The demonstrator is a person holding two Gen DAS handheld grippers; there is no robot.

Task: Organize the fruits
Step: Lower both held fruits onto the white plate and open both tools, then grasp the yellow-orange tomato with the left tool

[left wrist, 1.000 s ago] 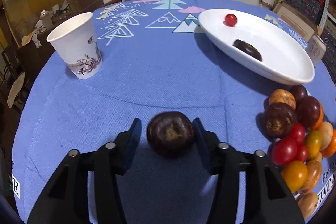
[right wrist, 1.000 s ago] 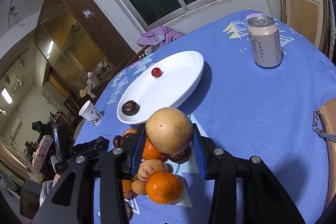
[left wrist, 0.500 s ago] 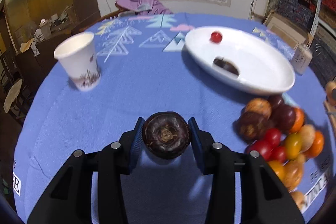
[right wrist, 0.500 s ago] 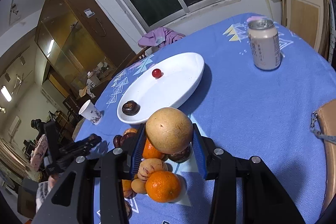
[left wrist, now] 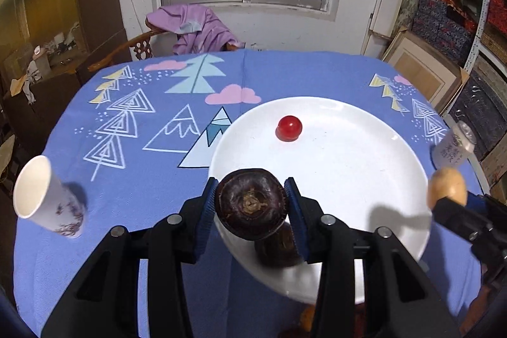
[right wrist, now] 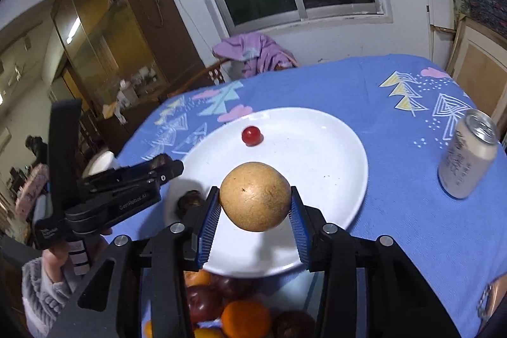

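Observation:
My left gripper (left wrist: pixel 250 206) is shut on a dark purple round fruit (left wrist: pixel 250 205), held above the near left rim of the white plate (left wrist: pixel 348 179). On the plate lie a red cherry tomato (left wrist: pixel 289 128) and another dark fruit (left wrist: pixel 279 246), partly hidden behind my fingers. My right gripper (right wrist: pixel 255 208) is shut on a tan round fruit (right wrist: pixel 255 200) above the plate's near part (right wrist: pixel 332 167); it also shows in the left wrist view (left wrist: pixel 447 187). The fruit pile (right wrist: pixel 240 312) lies below the right gripper, near the plate's front edge.
A paper cup (left wrist: pixel 47 195) stands left of the plate. A drink can (right wrist: pixel 469 154) stands right of it. A chair with a purple cloth (left wrist: pixel 193 30) is behind the table. The left gripper and its hand show at the left of the right wrist view (right wrist: pixel 104 195).
My left gripper closed on the dark fruit, lifted it off the cloth and carried it over the plate's rim. My right gripper carried the tan fruit from above the pile to above the plate.

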